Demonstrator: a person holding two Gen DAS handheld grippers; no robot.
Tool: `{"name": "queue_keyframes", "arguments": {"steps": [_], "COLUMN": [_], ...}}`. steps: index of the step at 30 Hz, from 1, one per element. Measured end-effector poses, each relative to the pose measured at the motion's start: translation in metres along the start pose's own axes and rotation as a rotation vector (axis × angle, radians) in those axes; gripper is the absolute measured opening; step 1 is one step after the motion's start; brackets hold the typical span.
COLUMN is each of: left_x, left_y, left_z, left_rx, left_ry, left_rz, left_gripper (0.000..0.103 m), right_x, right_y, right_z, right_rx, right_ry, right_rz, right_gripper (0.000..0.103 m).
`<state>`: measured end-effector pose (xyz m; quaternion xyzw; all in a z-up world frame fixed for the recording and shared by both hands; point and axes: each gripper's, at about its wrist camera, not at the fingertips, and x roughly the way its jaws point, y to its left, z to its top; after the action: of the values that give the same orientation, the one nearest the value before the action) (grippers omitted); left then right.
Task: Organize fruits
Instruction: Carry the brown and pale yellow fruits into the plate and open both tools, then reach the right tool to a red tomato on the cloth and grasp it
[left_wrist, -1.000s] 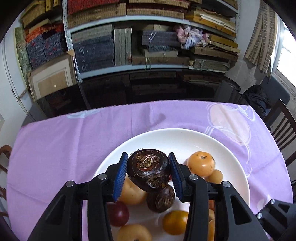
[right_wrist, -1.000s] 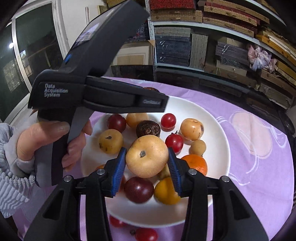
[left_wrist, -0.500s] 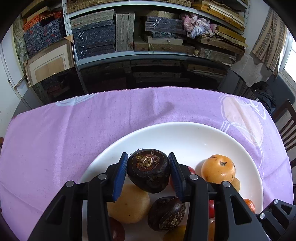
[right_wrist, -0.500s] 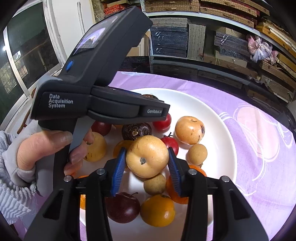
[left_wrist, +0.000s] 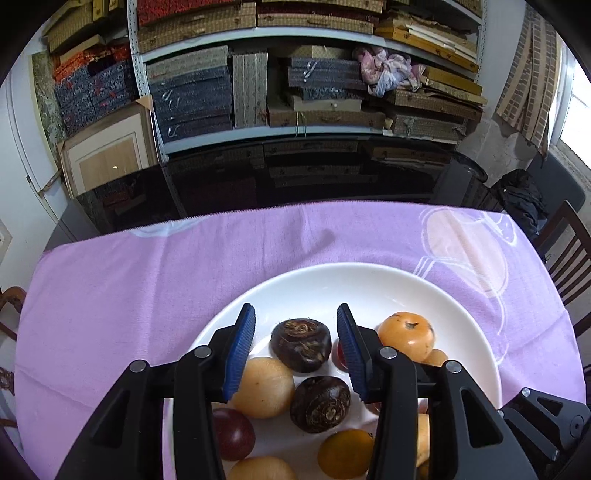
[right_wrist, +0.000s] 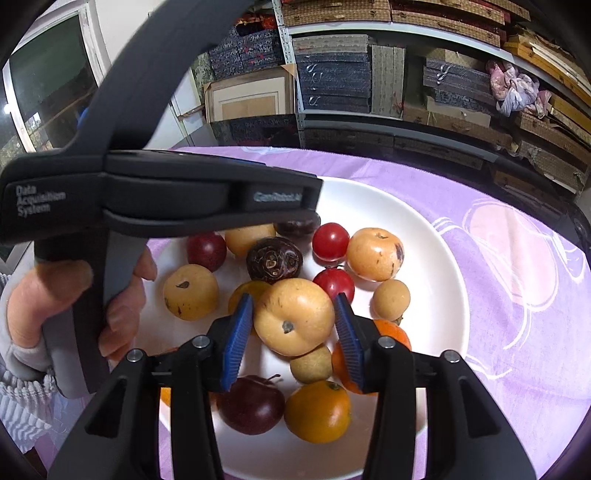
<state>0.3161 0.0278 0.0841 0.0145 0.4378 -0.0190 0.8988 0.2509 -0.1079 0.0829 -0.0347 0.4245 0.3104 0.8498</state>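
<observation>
A white plate (left_wrist: 369, 280) on the purple cloth holds several fruits. In the left wrist view a dark water chestnut (left_wrist: 301, 345) lies on the plate, beside a second one (left_wrist: 319, 404) and a yellow fruit (left_wrist: 262, 387). My left gripper (left_wrist: 295, 310) hovers over it, open, with a gap at each blue pad. In the right wrist view a big yellow pear-like fruit (right_wrist: 293, 317) rests on the pile between the pads of my right gripper (right_wrist: 292, 301), which stand just off its sides. A person's hand (right_wrist: 55, 295) holds the left gripper's body (right_wrist: 166, 195) across the plate's (right_wrist: 424, 229) left.
Red tomatoes (right_wrist: 330, 242), an orange fruit (right_wrist: 375, 254), a dark plum (right_wrist: 251, 406) and an orange (right_wrist: 317, 411) crowd the plate. Shelves of boxes (left_wrist: 295, 92) stand behind the table. A wooden chair (left_wrist: 569, 251) is at the right edge. Bare purple cloth (left_wrist: 129, 295) lies left of the plate.
The left gripper has let go of the water chestnut, which now lies on the plate below the pads. The yellow fruit in the right gripper has sunk onto the pile and the pads have eased off.
</observation>
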Motion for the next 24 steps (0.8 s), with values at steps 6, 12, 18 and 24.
{"name": "queue_keyframes", "arguments": {"steps": [6, 12, 18, 24], "left_x": [-0.055, -0.116, -0.145, -0.138], "left_y": [0.008, 0.014, -0.004, -0.022], "left_z": [-0.003, -0.034, -0.096, -0.169], "left_rx": [-0.008, 0.008, 0.043, 0.014], "left_ry": [-0.079, -0.163, -0.198, -0.156], "left_rz": [0.014, 0.042, 0.051, 0.006], "left_gripper": [0.054, 0.078, 0.097, 0.1], "right_x": [-0.06, -0.145, -0.189, -0.173], "right_y": [0.003, 0.007, 0.01, 0.002], "right_z": [0.001, -0.025, -0.09, -0.146], "right_rx": [-0.001, -0.015, 0.016, 0.085], "right_ry": [-0.112, -0.307, -0.44, -0.42], "right_rz": [0.019, -0.026, -0.067, -0.052], "right_gripper": [0.045, 0.082, 0.099, 0.099]}}
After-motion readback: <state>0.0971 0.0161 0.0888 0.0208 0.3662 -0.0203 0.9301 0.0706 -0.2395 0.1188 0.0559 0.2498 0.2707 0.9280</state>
